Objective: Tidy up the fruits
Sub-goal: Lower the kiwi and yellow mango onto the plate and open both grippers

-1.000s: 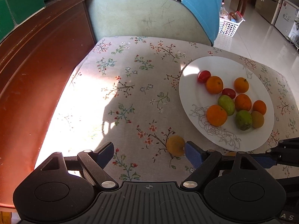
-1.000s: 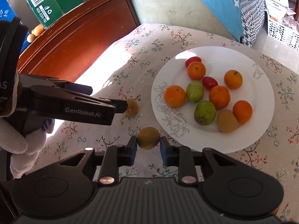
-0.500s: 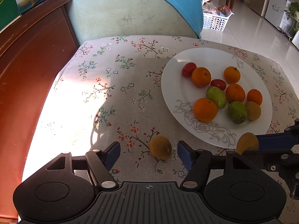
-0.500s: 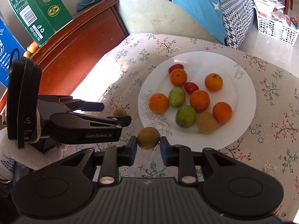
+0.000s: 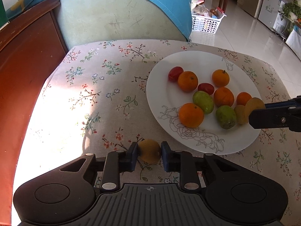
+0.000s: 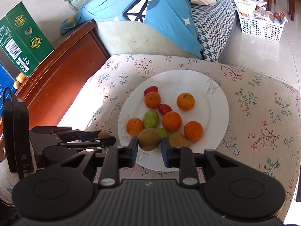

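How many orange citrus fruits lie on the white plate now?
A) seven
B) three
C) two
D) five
D: on the white plate five orange citrus fruits show, beside two red tomatoes, two green fruits and one brown fruit.

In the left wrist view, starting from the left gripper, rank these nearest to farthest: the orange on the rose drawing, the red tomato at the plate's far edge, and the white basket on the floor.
From the left gripper:
1. Orange on the rose drawing, at the plate's near side, ahead to the right.
2. Red tomato, at the plate's far edge.
3. White basket, on the floor beyond the cloth.
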A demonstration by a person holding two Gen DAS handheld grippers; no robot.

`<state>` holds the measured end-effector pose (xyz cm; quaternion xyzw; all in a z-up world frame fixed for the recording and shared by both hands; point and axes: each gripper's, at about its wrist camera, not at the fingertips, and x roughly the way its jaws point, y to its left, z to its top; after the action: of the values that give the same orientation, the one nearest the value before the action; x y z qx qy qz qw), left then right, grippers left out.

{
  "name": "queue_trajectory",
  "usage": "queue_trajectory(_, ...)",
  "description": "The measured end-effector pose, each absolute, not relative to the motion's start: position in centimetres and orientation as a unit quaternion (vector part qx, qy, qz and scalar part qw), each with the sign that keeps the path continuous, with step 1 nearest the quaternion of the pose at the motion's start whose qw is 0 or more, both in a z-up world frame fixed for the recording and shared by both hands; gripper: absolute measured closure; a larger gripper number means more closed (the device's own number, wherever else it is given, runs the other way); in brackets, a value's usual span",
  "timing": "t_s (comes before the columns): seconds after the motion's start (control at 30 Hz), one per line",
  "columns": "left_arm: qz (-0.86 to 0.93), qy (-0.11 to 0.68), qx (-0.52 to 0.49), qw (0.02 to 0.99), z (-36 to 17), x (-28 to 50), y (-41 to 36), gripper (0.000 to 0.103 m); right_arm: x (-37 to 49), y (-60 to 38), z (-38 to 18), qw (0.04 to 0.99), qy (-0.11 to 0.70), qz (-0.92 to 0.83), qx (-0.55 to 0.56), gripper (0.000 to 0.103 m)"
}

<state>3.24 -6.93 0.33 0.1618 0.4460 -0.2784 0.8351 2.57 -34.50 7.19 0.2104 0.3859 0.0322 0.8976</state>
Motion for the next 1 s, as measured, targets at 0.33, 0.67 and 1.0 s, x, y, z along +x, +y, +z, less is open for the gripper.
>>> queue_trajectory(0.33,-0.285,0.418,0.116,0.855,3.1,4.4,-7.4,0.079,3.0,-37.0,7.7,0.904,0.361,-0.004,0.228,0.076)
queue_trajectory(0.67,-0.286,0.412,0.106,0.859,3.1,5.3,-9.4,0.079,3.9,-37.9,7.0,0.903,0.352,-0.033,0.245,0.076)
queue_trajectory(1.0,-0.288,0.417,0.103,0.856,2.6,5.8,-10.9,0.079,5.0,-38.0,5.9,0.896,0.362,-0.053,0.251,0.076)
